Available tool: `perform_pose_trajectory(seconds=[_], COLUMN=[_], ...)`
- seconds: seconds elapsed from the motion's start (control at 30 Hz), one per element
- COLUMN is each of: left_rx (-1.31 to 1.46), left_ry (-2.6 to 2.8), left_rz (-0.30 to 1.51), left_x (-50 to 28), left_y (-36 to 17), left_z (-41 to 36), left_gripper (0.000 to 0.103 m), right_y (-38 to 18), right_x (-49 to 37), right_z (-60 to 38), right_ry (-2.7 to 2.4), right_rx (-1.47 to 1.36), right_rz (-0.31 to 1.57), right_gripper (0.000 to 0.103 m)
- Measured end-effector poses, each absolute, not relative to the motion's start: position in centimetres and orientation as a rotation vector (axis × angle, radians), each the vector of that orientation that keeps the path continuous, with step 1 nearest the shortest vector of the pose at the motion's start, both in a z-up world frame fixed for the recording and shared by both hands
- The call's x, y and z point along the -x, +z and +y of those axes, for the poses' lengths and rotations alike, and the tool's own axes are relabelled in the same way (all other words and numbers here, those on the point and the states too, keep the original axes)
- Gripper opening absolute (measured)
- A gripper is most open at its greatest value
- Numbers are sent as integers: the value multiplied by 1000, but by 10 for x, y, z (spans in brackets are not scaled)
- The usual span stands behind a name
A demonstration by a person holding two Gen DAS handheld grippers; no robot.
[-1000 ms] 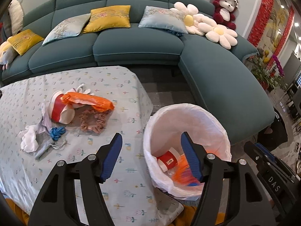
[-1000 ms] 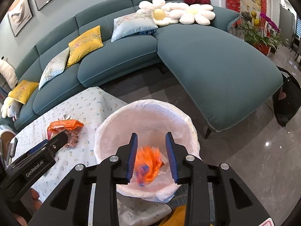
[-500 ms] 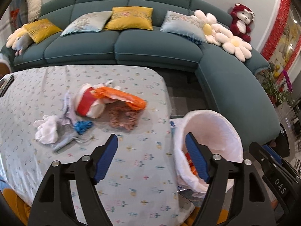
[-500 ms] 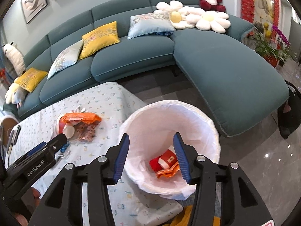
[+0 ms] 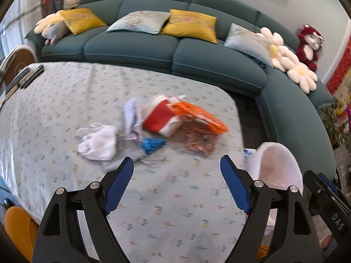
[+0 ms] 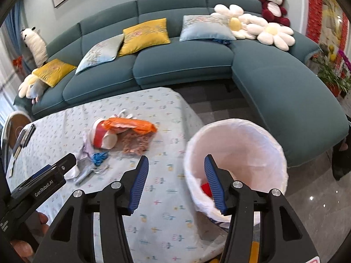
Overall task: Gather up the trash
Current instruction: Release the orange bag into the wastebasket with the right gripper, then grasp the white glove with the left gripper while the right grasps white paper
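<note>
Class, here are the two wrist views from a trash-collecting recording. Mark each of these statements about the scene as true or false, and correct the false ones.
1. Both hand-held grippers are open and hold nothing. True: the left hand-held gripper and the right hand-held gripper both show a wide, empty gap.
2. The bin stands on the table. False: the white-lined bin stands on the floor beside the table.
3. The orange wrapper lies against the red and white cup. True.
4. The cup stands upright. False: it lies on its side.
5. The bin is empty. False: something red shows inside it.
</note>
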State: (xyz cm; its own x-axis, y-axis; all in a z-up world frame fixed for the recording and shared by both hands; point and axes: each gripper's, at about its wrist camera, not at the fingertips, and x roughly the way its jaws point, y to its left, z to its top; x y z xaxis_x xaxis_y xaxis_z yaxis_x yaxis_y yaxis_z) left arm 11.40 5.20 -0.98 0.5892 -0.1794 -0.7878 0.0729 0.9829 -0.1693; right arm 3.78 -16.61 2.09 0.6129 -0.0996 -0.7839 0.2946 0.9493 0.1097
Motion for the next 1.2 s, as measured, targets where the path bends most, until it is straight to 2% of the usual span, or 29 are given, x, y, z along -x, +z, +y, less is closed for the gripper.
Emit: perform_pose_trajectory(seconds=[0.4, 0.63, 1.2], left_rx=[184, 230, 215], left_ry=[-3, 37, 36], left_rz=[970, 1026, 1167], left_x=[-129, -143, -206], left_y=[-36, -59, -122], left_z=[131, 162, 178], left_gripper=[82, 89, 88], right_y=[4, -12, -52], right_x=[-66, -90, -156], right_z=[-107, -75, -15], right_ry=[-142, -88, 1], right_rx=[-197, -169, -129], right_rz=[942, 984, 1077], right_gripper=[52, 52, 52])
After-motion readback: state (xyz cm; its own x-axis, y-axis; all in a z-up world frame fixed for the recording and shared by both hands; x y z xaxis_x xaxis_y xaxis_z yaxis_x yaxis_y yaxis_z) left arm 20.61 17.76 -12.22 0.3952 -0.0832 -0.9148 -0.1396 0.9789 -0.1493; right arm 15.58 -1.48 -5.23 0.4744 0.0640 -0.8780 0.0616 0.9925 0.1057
